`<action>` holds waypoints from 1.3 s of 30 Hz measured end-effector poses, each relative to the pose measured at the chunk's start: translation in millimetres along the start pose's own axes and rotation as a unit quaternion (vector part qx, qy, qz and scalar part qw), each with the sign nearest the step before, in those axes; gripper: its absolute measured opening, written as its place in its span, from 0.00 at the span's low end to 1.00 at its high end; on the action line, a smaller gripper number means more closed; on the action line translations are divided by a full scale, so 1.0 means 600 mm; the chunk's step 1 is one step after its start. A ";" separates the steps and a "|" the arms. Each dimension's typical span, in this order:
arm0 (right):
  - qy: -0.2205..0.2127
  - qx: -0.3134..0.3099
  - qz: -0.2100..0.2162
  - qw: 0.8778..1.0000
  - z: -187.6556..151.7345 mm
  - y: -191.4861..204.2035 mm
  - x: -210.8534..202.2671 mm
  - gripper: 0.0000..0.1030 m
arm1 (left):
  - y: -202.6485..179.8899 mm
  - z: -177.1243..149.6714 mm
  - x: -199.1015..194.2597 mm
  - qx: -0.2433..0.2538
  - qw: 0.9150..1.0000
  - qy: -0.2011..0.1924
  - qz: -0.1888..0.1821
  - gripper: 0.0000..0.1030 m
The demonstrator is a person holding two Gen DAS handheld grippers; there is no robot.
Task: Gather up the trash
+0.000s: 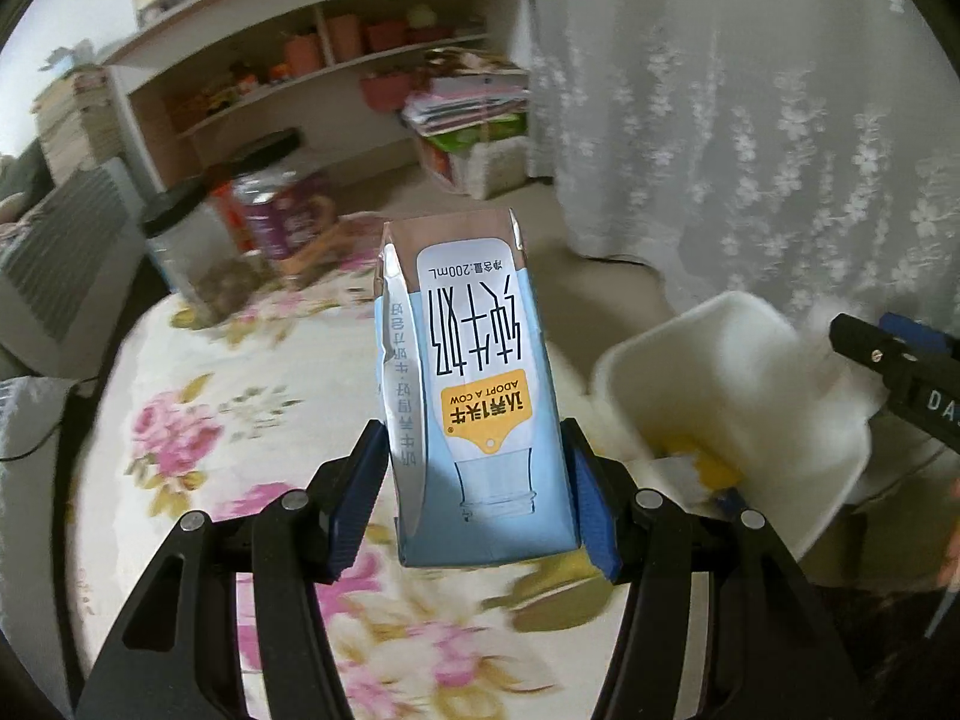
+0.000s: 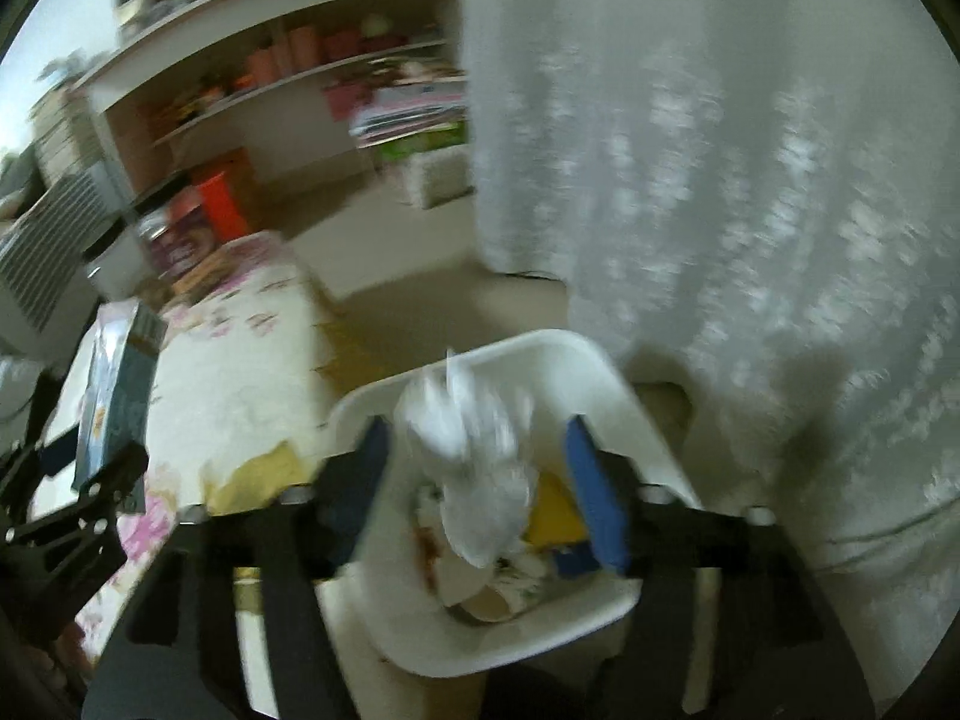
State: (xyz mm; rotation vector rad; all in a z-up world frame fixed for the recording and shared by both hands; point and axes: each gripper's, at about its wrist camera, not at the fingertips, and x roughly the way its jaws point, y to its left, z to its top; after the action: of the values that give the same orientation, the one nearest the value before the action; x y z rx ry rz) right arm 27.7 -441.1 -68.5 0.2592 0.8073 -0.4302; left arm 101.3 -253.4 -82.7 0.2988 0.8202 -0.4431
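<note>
left tongs point(image 1: 477, 498) clamped on a pale blue milk carton point(image 1: 474, 384), blue pads pressed to both its sides, print upside down toward the camera, held above the flowered tabletop point(image 1: 198, 420) near that tabletop's right edge. beyond the same edge, down on the floor, a white bin point(image 2: 576, 360) with yellow and white scraps inside. right tongs point(image 2: 477, 492) standing apart over the bin's mouth, pads clear of a crumpled white wad of paper point(image 2: 474, 456) blurred between them; cannot tell whether anything touches that wad. at the tabletop's far left corner, a black-lidded clear jar point(image 1: 192, 252) and a purple can point(image 1: 282, 210), just beside each other. behind, a white shelf unit point(image 1: 324, 42) and a lace curtain point(image 1: 750, 120).
</note>
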 end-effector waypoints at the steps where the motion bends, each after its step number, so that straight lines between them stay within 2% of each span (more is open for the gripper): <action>1: -0.001 0.013 -0.006 1.000 0.003 -0.015 -0.001 0.64 | -0.013 0.005 0.001 0.001 1.000 0.001 -0.008 0.56; 3: -0.008 0.046 -0.023 0.999 0.006 -0.048 -0.006 0.74 | -0.044 0.016 0.006 0.009 1.000 0.001 -0.024 0.56; 11: -0.028 0.142 -0.070 0.987 0.011 -0.152 -0.026 0.86 | -0.154 0.050 0.020 0.042 0.995 0.017 -0.088 0.57; 14: -0.039 0.168 -0.086 0.981 0.011 -0.183 -0.036 0.90 | -0.184 0.059 0.014 0.049 0.993 0.017 -0.106 0.75; 16: -0.045 0.185 -0.095 0.977 0.010 -0.197 -0.044 0.91 | -0.190 0.061 0.007 0.056 0.993 0.012 -0.106 0.76; 18: -0.051 0.187 -0.098 0.976 0.009 -0.197 -0.051 0.91 | -0.187 0.061 -0.005 0.067 0.993 0.004 -0.094 0.77; 22: -0.070 0.144 -0.100 0.982 0.012 -0.153 -0.063 0.93 | -0.156 0.061 -0.029 0.069 0.996 -0.020 -0.053 0.85; 28: -0.128 0.082 -0.108 0.983 0.018 -0.066 -0.097 0.93 | -0.067 0.049 -0.078 0.030 0.998 -0.057 0.003 0.91; 33: -0.147 0.054 -0.081 0.984 0.020 -0.003 -0.108 0.93 | 0.014 0.033 -0.107 -0.011 0.996 -0.076 0.053 0.93; 39: -0.152 0.042 -0.021 0.987 0.020 0.083 -0.113 0.93 | 0.104 0.008 -0.130 -0.061 0.989 -0.092 0.101 0.94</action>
State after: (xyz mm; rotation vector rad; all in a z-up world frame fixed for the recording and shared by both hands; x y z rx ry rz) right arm 17.0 -383.3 -7.0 0.2471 0.4982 -0.5295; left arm 88.3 -180.5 -15.1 0.2218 0.6258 -0.2254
